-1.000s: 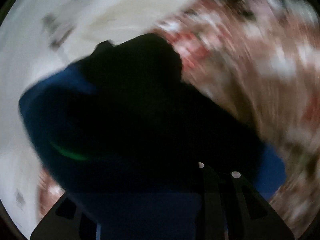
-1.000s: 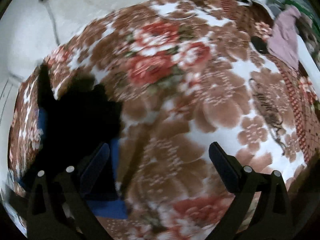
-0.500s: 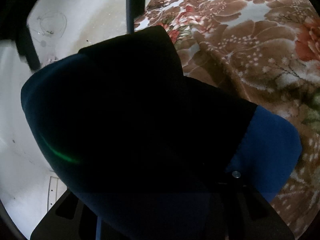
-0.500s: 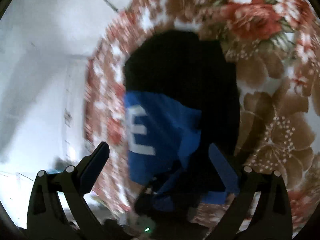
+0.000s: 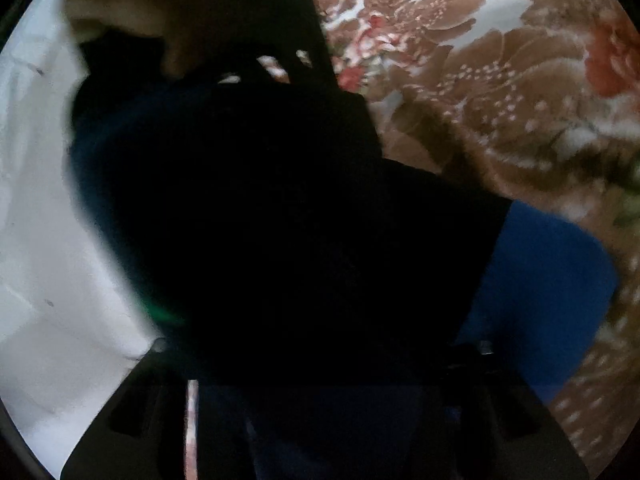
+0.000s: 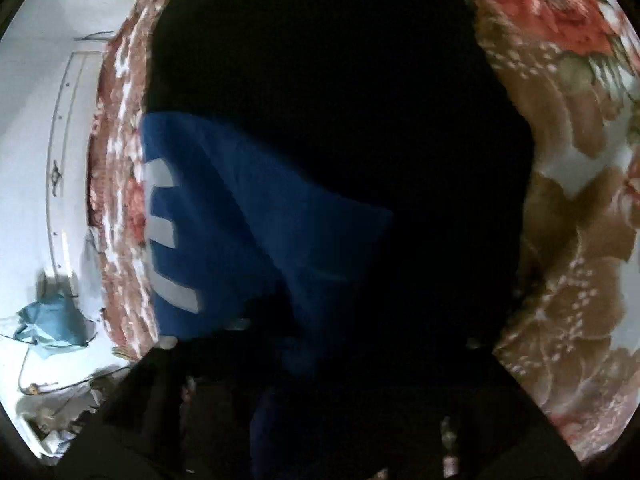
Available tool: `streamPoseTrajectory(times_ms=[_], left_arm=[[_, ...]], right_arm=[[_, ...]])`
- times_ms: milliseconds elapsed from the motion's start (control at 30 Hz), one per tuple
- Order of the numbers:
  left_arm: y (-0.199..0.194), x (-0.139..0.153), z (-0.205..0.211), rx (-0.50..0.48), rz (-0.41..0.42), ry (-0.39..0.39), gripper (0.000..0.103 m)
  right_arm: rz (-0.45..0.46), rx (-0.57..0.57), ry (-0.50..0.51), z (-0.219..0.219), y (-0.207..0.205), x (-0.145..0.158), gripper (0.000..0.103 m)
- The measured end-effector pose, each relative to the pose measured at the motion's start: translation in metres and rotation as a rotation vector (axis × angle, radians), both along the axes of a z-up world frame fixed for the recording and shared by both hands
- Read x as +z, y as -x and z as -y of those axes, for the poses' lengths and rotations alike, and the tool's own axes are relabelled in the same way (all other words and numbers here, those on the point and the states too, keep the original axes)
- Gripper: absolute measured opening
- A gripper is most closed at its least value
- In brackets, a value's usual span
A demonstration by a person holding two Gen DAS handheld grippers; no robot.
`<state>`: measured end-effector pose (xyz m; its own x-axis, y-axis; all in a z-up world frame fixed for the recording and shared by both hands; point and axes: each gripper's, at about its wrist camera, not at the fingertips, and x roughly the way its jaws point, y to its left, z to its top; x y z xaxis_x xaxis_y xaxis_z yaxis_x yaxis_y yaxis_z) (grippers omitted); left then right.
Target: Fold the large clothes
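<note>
Item: large garment (image 6: 248,216), black and blue, with pale block lettering (image 6: 162,232) on the blue panel. Location: bunched on a floral blanket (image 6: 572,208) in brown, red and white, filling most of both wrist views

Left wrist view: black cloth (image 5: 280,220) covers the middle of the frame; a blue fold (image 5: 540,280) shows at lower right, over the blanket (image 5: 500,100). Left gripper (image 5: 320,360) buried under the cloth; only the dark base shows, so whether its fingers are apart or clamped cannot be told

Right wrist view: black part lies above and right, blue panel lower left. Right gripper (image 6: 320,344) likewise hidden by fabric; state cannot be told

Surroundings: white wall (image 6: 36,120) beyond the blanket's edge; a teal cloth (image 6: 52,326) low at the left, apart from the garment
</note>
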<state>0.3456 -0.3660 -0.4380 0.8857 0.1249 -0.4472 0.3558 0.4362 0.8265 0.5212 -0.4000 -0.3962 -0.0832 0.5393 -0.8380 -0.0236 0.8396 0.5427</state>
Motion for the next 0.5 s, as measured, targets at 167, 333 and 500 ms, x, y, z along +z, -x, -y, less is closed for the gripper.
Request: streamPoseTrajectory(times_ms=[167, 333, 500], left_arm=[[0.025, 0.013, -0.046, 0.011, 0.125, 0.020, 0.089], [0.033, 0.001, -0.103, 0.074, 0.185, -0.013, 0.090], [0.021, 0.000, -0.109, 0.074, 0.187, 0.002, 0.097]], right_arm=[[0.062, 0.050, -0.024, 0.006, 0.004, 0.029, 0.011], [0.136, 0.112, 0.012, -0.001, 0.003, 0.068, 0.009], [0.148, 0.141, 0.023, -0.003, 0.008, 0.096, 0.009]])
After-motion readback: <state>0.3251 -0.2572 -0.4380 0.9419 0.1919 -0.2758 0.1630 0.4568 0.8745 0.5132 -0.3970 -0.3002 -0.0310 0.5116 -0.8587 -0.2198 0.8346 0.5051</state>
